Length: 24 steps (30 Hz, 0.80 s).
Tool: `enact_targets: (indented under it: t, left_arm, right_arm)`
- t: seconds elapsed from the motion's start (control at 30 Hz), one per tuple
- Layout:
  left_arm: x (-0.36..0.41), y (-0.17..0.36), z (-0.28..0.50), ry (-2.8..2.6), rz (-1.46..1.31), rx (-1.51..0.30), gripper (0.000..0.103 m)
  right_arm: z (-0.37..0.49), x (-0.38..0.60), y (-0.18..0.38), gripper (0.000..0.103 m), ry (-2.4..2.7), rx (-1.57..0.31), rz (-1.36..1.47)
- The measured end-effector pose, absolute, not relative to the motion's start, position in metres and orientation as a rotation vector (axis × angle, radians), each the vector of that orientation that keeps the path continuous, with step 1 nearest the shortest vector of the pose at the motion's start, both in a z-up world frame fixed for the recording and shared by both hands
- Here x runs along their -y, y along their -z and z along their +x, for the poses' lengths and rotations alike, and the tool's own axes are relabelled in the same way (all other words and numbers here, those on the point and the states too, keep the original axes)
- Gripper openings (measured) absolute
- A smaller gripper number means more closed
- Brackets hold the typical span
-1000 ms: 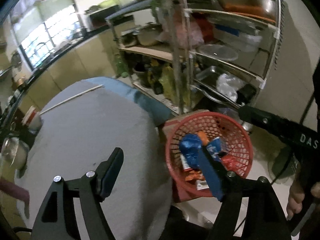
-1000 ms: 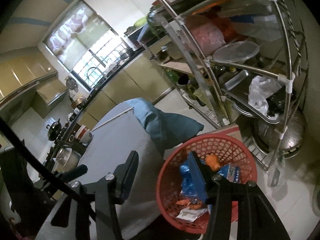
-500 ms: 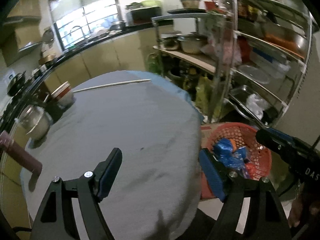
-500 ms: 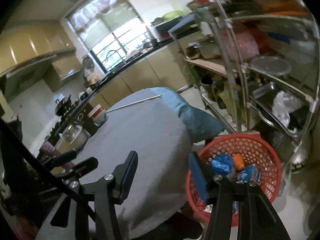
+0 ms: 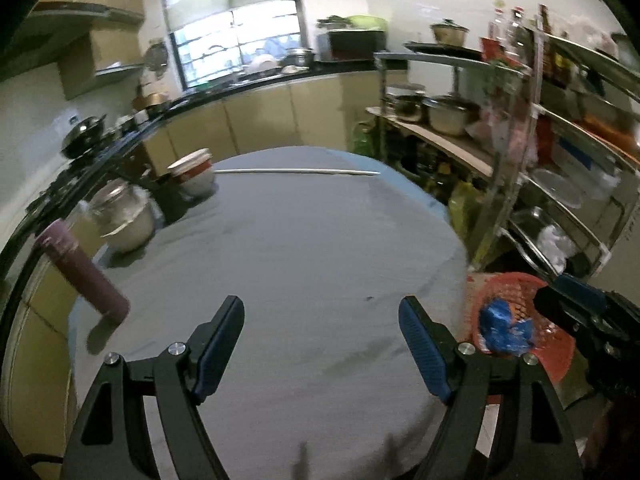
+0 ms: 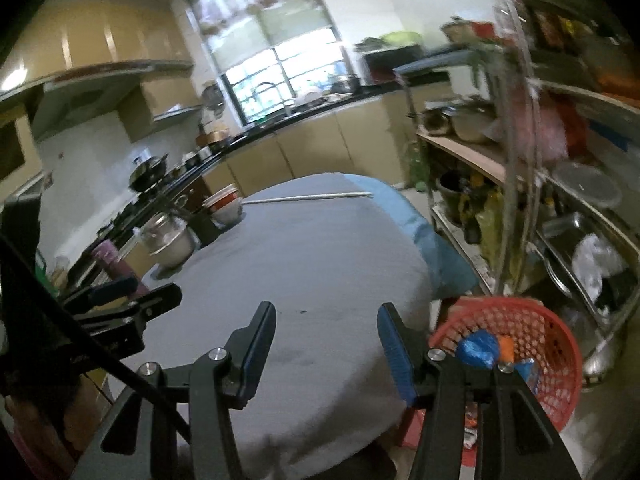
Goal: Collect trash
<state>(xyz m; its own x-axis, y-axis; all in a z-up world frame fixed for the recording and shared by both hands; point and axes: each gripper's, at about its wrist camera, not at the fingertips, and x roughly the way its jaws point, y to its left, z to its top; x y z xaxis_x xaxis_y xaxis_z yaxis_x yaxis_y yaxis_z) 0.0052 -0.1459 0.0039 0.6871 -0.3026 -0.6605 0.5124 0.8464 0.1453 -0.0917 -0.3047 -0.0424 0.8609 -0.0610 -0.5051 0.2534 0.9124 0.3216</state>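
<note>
While empty above the table (image 5: 320,248), both grippers apart: left gripper (image 5: 322,346), right gripper (image 6: 326,346).

Basket (image 6: 560,344) right of table (image 6: 320,264) — floor-level

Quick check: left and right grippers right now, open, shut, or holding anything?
Left gripper: open, holding nothing.
Right gripper: open, holding nothing.
</note>
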Motion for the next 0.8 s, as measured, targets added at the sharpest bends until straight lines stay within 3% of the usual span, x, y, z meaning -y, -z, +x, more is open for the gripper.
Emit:
enact_targets:
  t: [0.2, 0.8]
  left_arm:
    - [0.107, -0.01, 0.017, 0.324, 0.321, -0.635, 0.08]
    - [0.012, -0.017, 0.037, 0.143, 0.222, -0.641, 0.08]
  right_arm:
    - [-0.063, 0.259, 0.033, 0.061, 0.081, -0.51, 0.313]
    - [-0.013, 0.171, 0.025, 0.061, -0.027, -0.546, 0.22]
